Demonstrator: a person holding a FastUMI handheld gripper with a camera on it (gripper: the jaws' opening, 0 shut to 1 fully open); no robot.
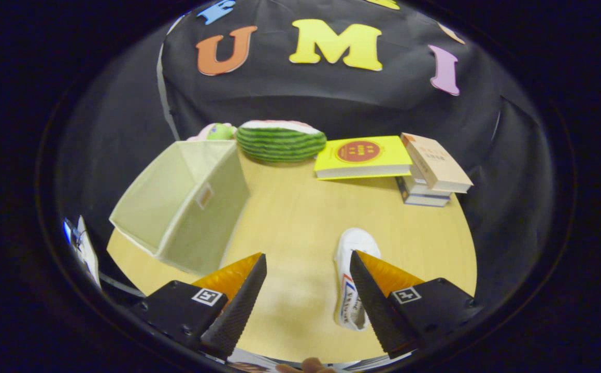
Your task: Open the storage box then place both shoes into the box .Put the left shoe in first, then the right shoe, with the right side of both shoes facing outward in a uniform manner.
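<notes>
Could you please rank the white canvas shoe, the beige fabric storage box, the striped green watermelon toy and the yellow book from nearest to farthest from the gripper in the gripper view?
From the open gripper, with nothing between its fingers:
1. White canvas shoe, against the right finger.
2. Beige fabric storage box, ahead on the left.
3. Striped green watermelon toy and yellow book, both far back by the wall; too close to call.

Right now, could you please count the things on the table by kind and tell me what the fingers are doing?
Storage box: 1, open
Shoe: 1, white, lying between the fingers by the right one
Watermelon: 1
Books: 4, one yellow book and a stack of three
Green-and-pink toy behind the box: 1
Total: 8
The gripper has its fingers open, holding nothing.
</notes>
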